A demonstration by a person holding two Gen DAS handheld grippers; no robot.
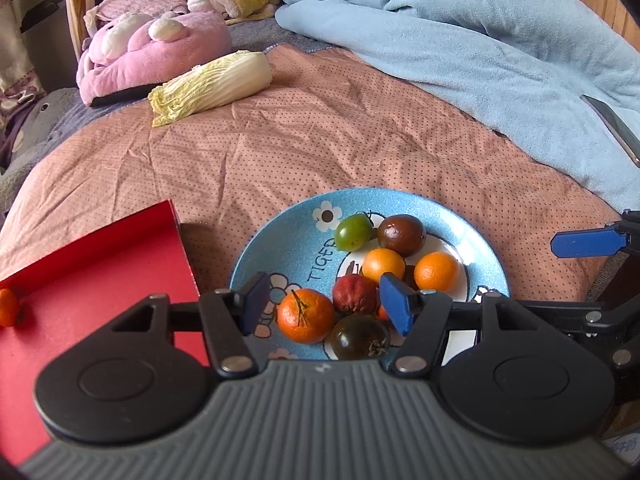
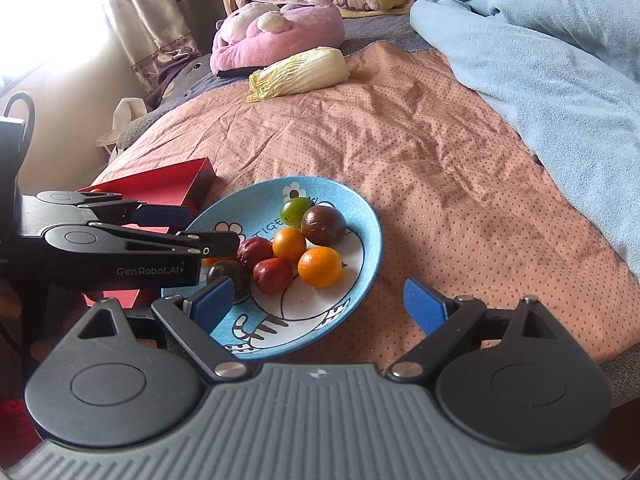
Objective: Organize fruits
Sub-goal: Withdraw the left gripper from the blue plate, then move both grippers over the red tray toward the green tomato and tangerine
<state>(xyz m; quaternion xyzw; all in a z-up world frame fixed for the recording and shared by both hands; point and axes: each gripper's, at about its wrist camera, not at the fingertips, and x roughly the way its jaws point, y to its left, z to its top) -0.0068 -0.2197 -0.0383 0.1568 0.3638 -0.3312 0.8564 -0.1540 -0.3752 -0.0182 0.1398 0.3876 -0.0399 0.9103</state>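
Observation:
A blue cartoon plate [image 1: 280,232] [image 2: 360,216] on the pink dotted bedspread holds several fruits: a green one [image 1: 353,233], a dark brown one [image 1: 401,235], two oranges [image 1: 437,271], a red fruit [image 1: 354,294], a mandarin [image 1: 306,315] and a dark tomato [image 1: 360,338]. My left gripper [image 1: 326,306] [image 2: 210,227] is open low over the plate's near side. The mandarin and the red fruit lie between its blue pads, which press on nothing. My right gripper [image 2: 318,304] is wide open over the plate's front rim, holding nothing. One of its blue pads [image 1: 584,242] shows at the right edge.
A red tray [image 1: 100,280] [image 2: 168,188] left of the plate holds one small orange fruit [image 1: 8,307]. Farther back lie a napa cabbage [image 1: 212,86] [image 2: 300,70], a pink plush [image 1: 152,52] and a heaped light-blue blanket [image 1: 480,60]. The bed edge drops off at left.

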